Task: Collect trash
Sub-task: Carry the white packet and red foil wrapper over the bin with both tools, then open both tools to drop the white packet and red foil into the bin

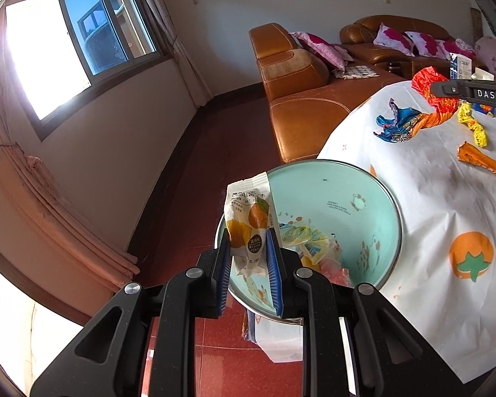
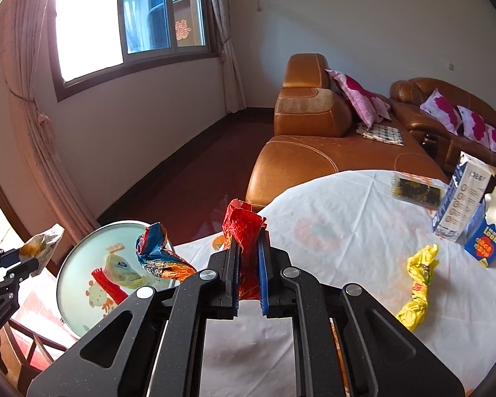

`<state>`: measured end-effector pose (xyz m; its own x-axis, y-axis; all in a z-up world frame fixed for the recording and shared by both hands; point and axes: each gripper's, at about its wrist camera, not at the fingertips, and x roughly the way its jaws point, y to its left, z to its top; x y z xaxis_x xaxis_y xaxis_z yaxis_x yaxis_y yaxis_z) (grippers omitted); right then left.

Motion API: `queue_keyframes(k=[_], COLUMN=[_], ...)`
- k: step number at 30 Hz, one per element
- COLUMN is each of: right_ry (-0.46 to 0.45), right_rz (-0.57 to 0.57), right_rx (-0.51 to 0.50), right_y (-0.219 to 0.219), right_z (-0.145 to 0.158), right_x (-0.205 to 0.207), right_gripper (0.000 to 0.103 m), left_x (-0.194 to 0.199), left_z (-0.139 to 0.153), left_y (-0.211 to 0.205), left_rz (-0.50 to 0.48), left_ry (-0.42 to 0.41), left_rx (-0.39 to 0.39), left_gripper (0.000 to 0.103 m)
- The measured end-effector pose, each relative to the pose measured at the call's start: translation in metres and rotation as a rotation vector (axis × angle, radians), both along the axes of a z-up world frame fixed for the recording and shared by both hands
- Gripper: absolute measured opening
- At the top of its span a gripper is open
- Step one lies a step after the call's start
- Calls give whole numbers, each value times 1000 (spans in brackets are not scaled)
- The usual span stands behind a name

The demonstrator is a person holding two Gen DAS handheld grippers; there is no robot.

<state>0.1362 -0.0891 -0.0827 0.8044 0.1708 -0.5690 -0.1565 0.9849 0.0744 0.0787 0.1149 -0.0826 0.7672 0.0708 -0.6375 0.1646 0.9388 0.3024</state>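
My left gripper is shut on a white snack packet with orange fruit print, held above the near rim of the mint-green bin, which holds several wrappers. My right gripper is shut on a crumpled red-orange wrapper above the table edge. The bin shows at lower left in the right wrist view, with the left gripper and its packet beside it. A blue-orange wrapper lies at the table edge. A yellow wrapper lies on the white tablecloth.
An orange wrapper lies on the tablecloth. Two milk cartons and a dark packet stand at the table's far right. A brown leather sofa with pink cushions stands beyond the table. Red tiled floor surrounds the bin.
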Motion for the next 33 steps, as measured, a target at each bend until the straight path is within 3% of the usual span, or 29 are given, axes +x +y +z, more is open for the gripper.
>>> queue_keyframes(k=[17,33], right_ry=[14,17], right_rz=[87,120], right_rx=[-61,-81], right_y=[46,60], right_z=[-9,-13], right_x=[10,11], right_gripper=[10,10], left_x=[8,7], left_z=[0,-1], left_y=[12,8], left_rz=[48,37], left_ry=[-12,-15], left_rx=[41,49], left_gripper=[20,20])
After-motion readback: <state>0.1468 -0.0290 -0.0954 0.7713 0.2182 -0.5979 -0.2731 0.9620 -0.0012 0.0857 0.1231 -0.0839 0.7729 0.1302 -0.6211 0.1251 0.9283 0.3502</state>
